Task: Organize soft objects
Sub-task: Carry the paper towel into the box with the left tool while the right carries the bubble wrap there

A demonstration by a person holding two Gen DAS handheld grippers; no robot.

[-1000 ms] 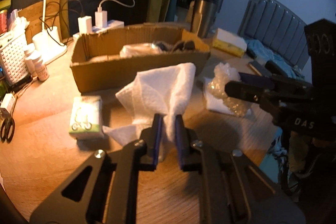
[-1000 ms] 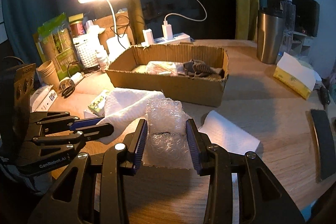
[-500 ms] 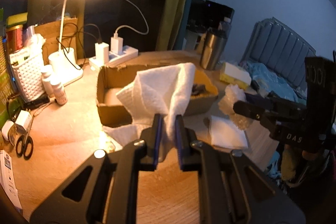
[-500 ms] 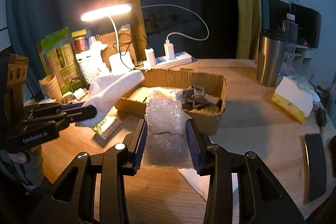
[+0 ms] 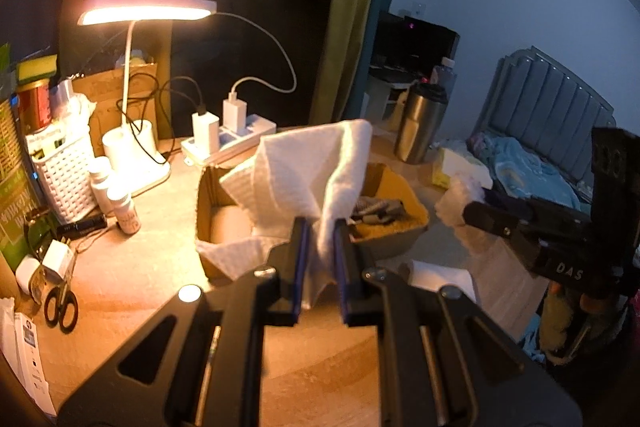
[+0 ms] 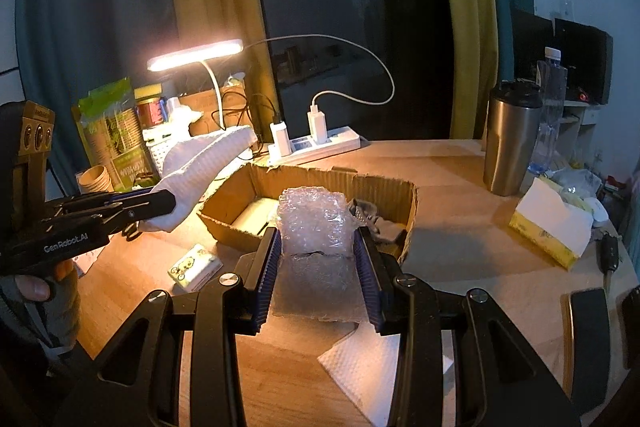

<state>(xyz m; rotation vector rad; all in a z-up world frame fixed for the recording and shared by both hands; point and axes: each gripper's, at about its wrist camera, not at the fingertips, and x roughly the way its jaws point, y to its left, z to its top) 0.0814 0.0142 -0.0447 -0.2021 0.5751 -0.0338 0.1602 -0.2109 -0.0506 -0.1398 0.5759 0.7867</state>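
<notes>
My left gripper [image 5: 319, 259] is shut on a white cloth [image 5: 316, 167] and holds it in the air above the near left side of the open cardboard box [image 5: 404, 227]. In the right wrist view the cloth [image 6: 208, 163] sticks out of the left gripper [image 6: 160, 203] to the left of the box [image 6: 316, 183]. My right gripper [image 6: 318, 267] is shut on a wad of clear bubble wrap [image 6: 314, 227], held above the table just in front of the box. A grey soft item [image 6: 370, 219] and a pale packet [image 6: 256, 215] lie inside the box.
A white paper towel [image 6: 372, 363] lies on the wooden table below the right gripper. A small tissue pack [image 6: 194, 267] lies left of it. A lit desk lamp [image 5: 148, 15], power strip [image 6: 320, 147], steel tumbler [image 6: 510, 143], yellow tissue box [image 6: 550, 223], basket and scissors [image 5: 60, 307] stand around.
Both grippers have risen off the table with their loads. The cloth and the bubble wrap have moved toward the cardboard box, and the tissue pack and paper towel stay on the table.
</notes>
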